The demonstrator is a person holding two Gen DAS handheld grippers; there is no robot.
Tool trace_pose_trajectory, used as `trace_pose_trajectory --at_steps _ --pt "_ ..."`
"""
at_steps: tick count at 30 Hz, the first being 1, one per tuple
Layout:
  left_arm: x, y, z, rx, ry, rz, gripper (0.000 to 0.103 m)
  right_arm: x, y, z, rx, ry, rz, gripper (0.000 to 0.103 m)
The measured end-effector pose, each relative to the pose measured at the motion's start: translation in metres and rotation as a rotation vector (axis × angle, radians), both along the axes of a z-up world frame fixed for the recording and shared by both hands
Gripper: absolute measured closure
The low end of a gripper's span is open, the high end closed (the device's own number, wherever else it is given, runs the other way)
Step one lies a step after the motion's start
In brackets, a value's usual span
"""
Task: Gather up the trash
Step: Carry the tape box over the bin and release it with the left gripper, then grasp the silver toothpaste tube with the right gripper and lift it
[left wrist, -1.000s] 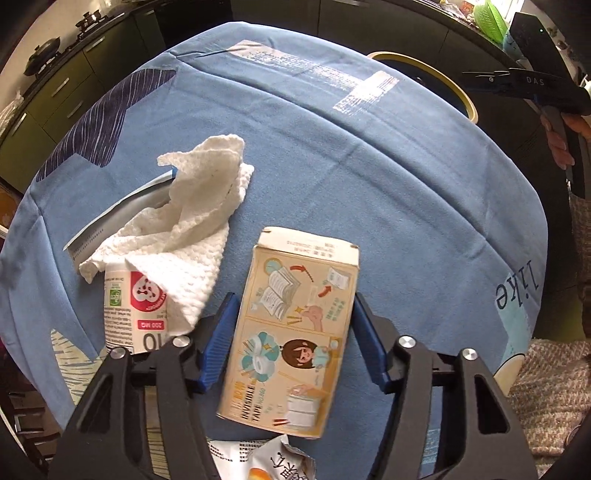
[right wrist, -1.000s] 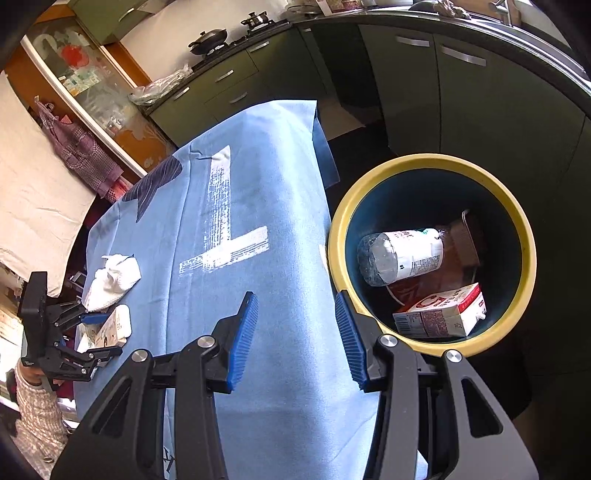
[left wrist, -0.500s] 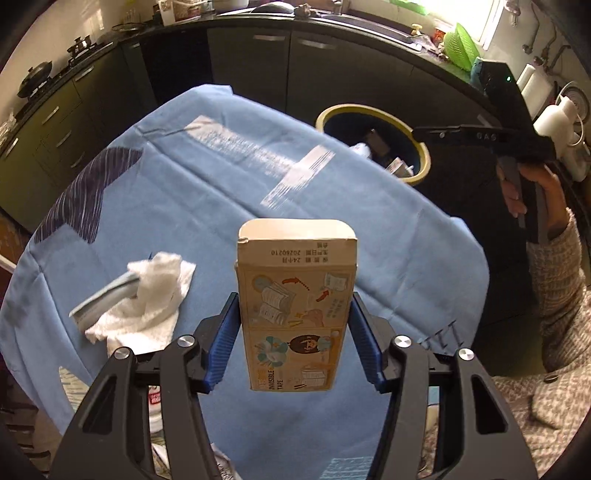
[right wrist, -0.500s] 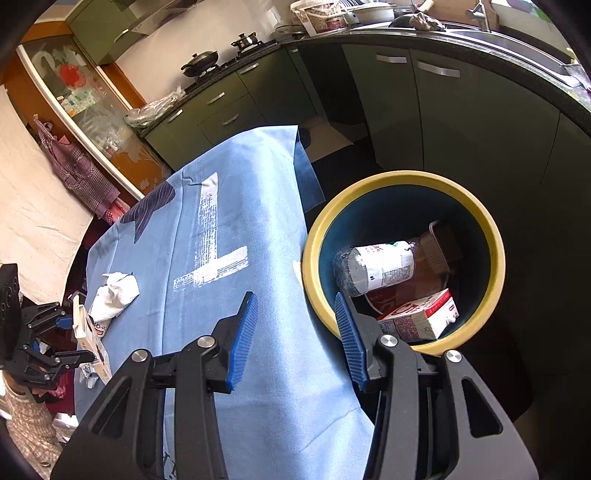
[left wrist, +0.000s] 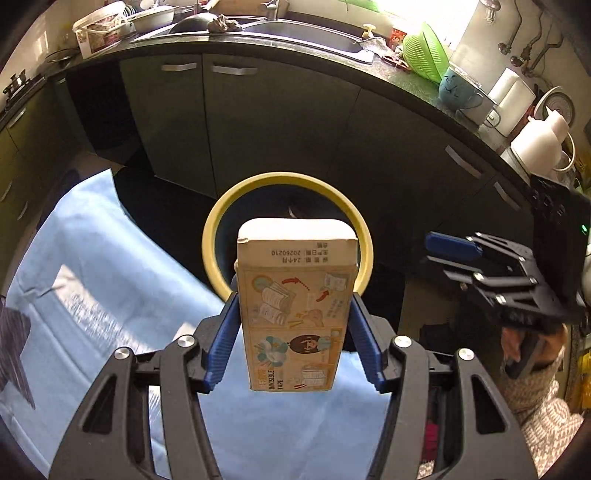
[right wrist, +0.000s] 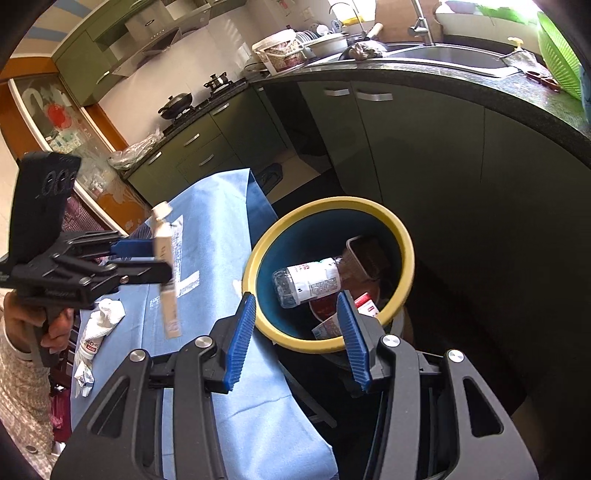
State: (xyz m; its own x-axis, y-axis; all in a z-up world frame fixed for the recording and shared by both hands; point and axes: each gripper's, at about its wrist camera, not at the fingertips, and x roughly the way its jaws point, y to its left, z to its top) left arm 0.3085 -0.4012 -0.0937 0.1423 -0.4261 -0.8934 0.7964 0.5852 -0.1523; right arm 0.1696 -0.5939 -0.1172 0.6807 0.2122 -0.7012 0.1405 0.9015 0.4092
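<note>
My left gripper (left wrist: pixel 293 332) is shut on a beige invisible-tape box (left wrist: pixel 295 306) and holds it in the air over the table edge, in line with the yellow-rimmed blue trash bin (left wrist: pixel 214 236) beyond. The right wrist view shows the box (right wrist: pixel 166 273) from the side, left of the bin (right wrist: pixel 328 341). My right gripper (right wrist: pixel 295 332) is open and empty, just above the bin's near rim. The bin holds a plastic bottle (right wrist: pixel 306 282), a brown tray (right wrist: pixel 365 254) and a red-and-white carton (right wrist: pixel 365 304).
A blue cloth (right wrist: pixel 221 236) covers the table. A crumpled white tissue (right wrist: pixel 109 314) and a white tube (right wrist: pixel 88 345) lie at its left end. Dark green cabinets (left wrist: pixel 280 133) and a sink counter (left wrist: pixel 303 33) stand behind the bin.
My left gripper has lifted the box off the table and carried it toward the bin. My right gripper has tilted up a little and stayed by the bin.
</note>
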Motion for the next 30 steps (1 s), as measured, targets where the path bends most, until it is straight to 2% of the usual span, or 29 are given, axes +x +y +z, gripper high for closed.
trace_pose_trajectory --at_steps 6,7,9,12,14,17,21,26,30 --pt "0.029 -0.070 -0.050 0.082 0.039 0.024 0.046 -0.010 -0.024 -0.003 0.009 0.001 -0.038 0.055" --pt "0.032 -0.077 -0.057 0.107 0.038 0.034 0.042 -0.012 -0.026 -0.004 0.014 0.001 -0.042 0.055" --pt "0.033 -0.082 -0.059 0.119 0.038 0.052 0.040 -0.015 -0.031 -0.004 0.018 -0.001 -0.049 0.055" --pt "0.029 -0.071 -0.042 0.088 0.052 0.076 0.039 -0.021 -0.036 -0.005 0.011 -0.004 -0.056 0.055" --pt "0.022 -0.052 -0.021 0.053 0.039 0.108 0.034 -0.025 -0.039 -0.005 0.010 -0.006 -0.058 0.055" --pt "0.008 -0.014 0.014 -0.014 0.024 0.160 0.033 -0.026 -0.038 -0.008 0.016 -0.006 -0.053 0.055" --pt "-0.019 0.050 0.059 -0.092 -0.047 0.226 0.029 -0.022 -0.026 -0.008 0.019 -0.003 -0.018 0.055" --pt "-0.044 0.137 0.087 -0.144 -0.084 0.328 0.028 -0.007 0.020 0.000 -0.011 0.001 0.087 0.055" --pt "-0.063 0.208 0.095 -0.183 -0.094 0.425 0.026 0.011 0.072 0.010 -0.031 0.001 0.198 0.055"
